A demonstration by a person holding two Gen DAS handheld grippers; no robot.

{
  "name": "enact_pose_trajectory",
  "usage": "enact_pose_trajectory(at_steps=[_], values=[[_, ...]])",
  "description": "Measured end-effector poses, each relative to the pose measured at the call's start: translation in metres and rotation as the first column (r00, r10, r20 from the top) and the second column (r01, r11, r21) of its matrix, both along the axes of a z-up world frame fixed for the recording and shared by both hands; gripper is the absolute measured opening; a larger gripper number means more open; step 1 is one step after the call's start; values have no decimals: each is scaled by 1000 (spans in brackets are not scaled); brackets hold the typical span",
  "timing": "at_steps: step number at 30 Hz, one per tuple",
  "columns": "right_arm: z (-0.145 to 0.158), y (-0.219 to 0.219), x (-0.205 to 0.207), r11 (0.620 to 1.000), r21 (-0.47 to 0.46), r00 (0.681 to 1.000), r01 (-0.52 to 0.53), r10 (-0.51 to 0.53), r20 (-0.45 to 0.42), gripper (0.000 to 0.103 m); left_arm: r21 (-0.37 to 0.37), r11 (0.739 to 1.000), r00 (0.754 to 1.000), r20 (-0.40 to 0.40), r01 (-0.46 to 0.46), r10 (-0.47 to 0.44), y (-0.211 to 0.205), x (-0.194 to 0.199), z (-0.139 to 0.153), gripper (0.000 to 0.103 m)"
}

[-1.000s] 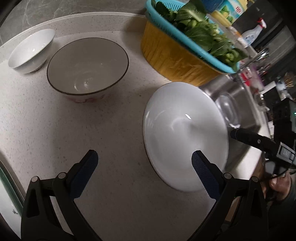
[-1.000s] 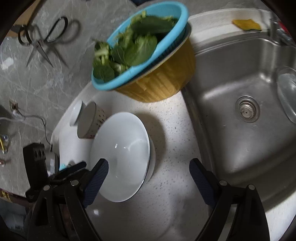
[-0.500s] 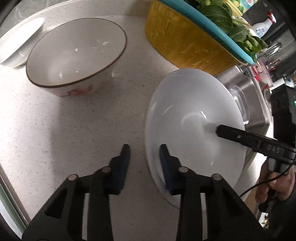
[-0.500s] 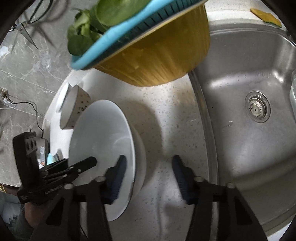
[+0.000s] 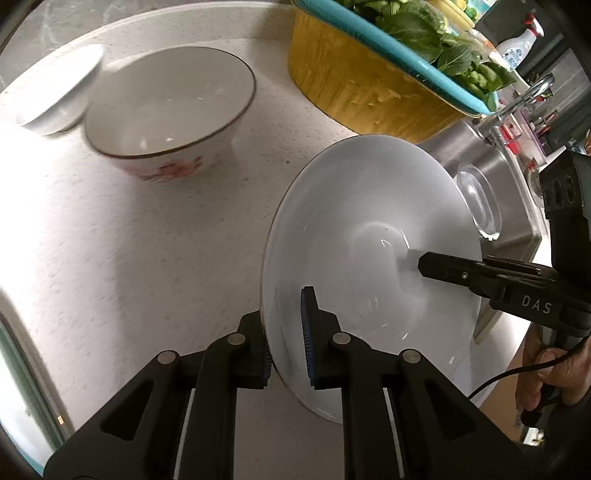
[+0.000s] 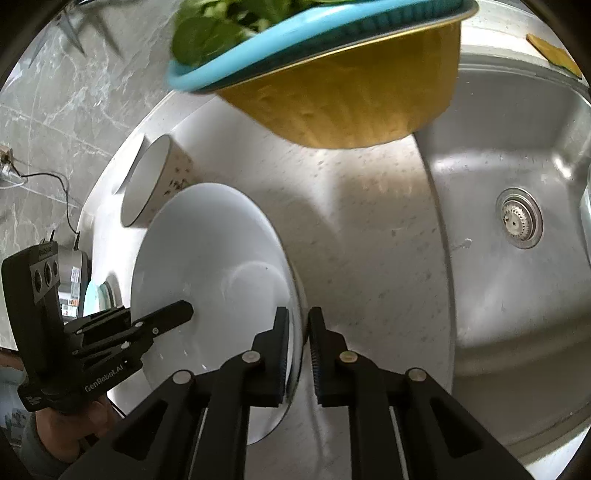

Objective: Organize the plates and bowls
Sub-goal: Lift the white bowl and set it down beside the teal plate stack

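A large white bowl (image 5: 369,236) sits on the speckled counter beside the sink; it also shows in the right wrist view (image 6: 207,258). My left gripper (image 5: 286,332) is shut on its near rim. My right gripper (image 6: 295,339) is shut on the opposite rim, and one of its fingers reaches over the bowl's inside in the left wrist view. A floral bowl with a brown rim (image 5: 170,110) stands behind on the counter, and a small white bowl (image 5: 59,92) lies at the far left.
A yellow tub (image 5: 369,92) carrying a blue colander of greens (image 5: 424,33) stands at the back. The steel sink (image 6: 517,221) is to the right, with a clear glass lid (image 5: 480,206) in it. A white appliance (image 6: 74,291) sits at the counter's left edge.
Both grippers have closed from wide open onto opposite rims of the large white bowl and moved in closer to it.
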State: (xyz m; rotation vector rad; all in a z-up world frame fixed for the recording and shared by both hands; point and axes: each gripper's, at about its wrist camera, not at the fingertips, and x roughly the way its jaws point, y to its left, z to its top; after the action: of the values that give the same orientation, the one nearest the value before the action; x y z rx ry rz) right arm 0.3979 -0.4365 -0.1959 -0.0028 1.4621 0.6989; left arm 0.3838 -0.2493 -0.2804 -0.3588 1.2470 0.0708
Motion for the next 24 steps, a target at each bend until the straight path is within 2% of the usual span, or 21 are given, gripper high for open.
enact_pose_trajectory(at_steps=[6,11,20,24], values=[[12,19,-28,999,3,999,-43,43,8,13,25,999,1000,12,-21,21,2,-29,13,12],[17,42,-61,996,-6,996,-92,92,7,13,24,999,999,7,-48,48,18,-69,16,12],[7,74,-109,991,-32,991,-127,125,-37,13,6,998,997,-35,-63,63,58,-133,5,12],[1,79,-120,991,-48,992,-123,120,-46,13,9,999,998,-39,-53,53,66,-147,-1,12]])
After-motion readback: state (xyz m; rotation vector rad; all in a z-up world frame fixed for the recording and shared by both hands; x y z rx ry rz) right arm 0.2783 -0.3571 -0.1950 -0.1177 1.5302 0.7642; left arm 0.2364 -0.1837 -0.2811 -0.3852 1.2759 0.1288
